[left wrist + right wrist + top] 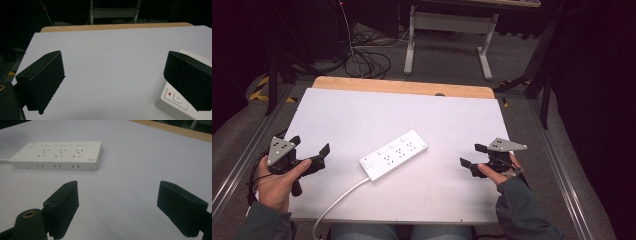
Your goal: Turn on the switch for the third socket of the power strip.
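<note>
White board (362,115) covers nearly the whole table, with a strip of pale wood (402,86) showing along its far edge; grey carpet, loose black cables (362,62) and the white legs of another table (447,40) lie beyond in a dim room.

Near the middle of the board lies a white power strip (394,154), flat and set at a slant, its far end pointing away and to the right; its switch (368,162) sits at the near left end, and three groups of sockets run along its top; from the switch end a white cord (339,202) curves toward the person and drops over the near edge of the board; in the right gripper view the power strip (58,155) lies ahead and to the left of the jaws, well apart from them; in the left gripper view its switch end (175,98) shows partly behind the right-hand jaw, with a small red mark beside the switch.

To the left of the strip the left gripper (309,152) is held in the left hand (274,182) over the board's left side, jaws spread wide with nothing between them; near the strip but not touching it.

To the right the right gripper (472,155) is held in the right hand (497,172), jaws likewise spread wide and bare, aimed toward the strip from well apart; a dark sleeve (522,210) covers that forearm.
</note>
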{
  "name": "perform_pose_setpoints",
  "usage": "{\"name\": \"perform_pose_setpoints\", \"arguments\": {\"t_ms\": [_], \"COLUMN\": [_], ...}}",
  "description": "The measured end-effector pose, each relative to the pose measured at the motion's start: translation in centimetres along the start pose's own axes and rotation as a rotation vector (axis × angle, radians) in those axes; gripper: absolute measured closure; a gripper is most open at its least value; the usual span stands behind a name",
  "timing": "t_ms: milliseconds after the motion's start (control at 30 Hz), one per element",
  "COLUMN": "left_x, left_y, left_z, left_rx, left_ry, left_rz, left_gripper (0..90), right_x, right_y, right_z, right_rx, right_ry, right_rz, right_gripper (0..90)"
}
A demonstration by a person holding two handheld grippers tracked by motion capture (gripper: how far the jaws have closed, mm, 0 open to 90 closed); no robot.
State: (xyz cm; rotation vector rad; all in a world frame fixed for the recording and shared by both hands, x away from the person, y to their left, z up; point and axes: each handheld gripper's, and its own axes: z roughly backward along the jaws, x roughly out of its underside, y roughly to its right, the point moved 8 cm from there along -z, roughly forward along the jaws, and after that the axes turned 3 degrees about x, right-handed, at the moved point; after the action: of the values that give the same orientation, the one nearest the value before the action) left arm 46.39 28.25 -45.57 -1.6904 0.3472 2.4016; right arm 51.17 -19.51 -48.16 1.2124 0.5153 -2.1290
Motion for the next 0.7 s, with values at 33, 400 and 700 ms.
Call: {"name": "perform_pose_setpoints", "arguments": {"t_ms": [33, 400, 700], "left_x": [0.00, -0.02, 0.01], "left_y": [0.01, 0.06, -0.04], "left_z": [-0.02, -0.12, -0.12], "left_rx": [0.002, 0.005, 0.000], "left_ry": [-0.001, -0.002, -0.005], "left_rz": [-0.001, -0.004, -0.001], "left_gripper": [3.8, 3.8, 3.7], "right_x": [0.03, 0.11, -0.05], "right_y": [-0.05, -0.02, -0.04], "right_z": [-0.01, 0.04, -0.10], "right_rx": [-0.002, 0.006, 0.023], "right_ry": [-0.002, -0.003, 0.007], "right_rz": [0.000, 0.013, 0.028], "right_gripper": [17.9, 21.2, 43.2]}}
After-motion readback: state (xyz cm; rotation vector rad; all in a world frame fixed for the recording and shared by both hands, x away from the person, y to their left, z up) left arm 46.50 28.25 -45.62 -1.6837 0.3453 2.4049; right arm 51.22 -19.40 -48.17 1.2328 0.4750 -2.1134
